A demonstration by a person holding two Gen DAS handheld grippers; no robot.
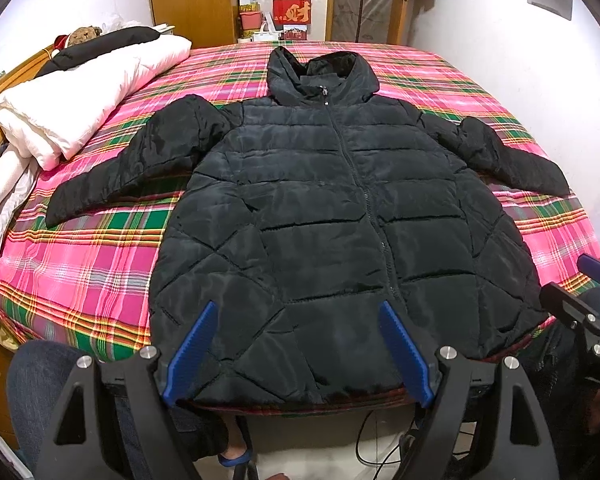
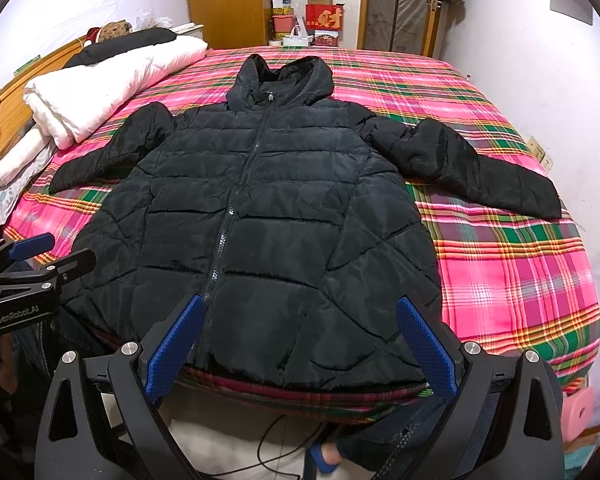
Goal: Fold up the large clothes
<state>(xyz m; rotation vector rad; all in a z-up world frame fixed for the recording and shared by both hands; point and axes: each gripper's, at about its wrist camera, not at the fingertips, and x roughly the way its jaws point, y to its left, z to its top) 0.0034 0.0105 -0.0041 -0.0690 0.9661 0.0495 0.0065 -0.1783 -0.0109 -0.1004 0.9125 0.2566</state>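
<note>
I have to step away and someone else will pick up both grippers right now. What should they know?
Left hand-held gripper: open, empty, poised above the jacket's hem.
Right hand-held gripper: open, empty, likewise at the hem.
Black puffer jacket: flat on the plaid bedsheet, front up, zipped, both sleeves spread out, hood at the far end.
Done: jacket laid out. No fold made yet.
Left: probably fold the sleeves in, then the body.

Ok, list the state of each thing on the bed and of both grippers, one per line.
Black puffer jacket: flat, front up, zipped, sleeves spread, unfolded.
Hood: lying flat above the collar.
White duvet: folded, at the bed's side.
Left gripper: open, over the hem, holding nothing.
Right gripper: open, over the hem, holding nothing.
</note>
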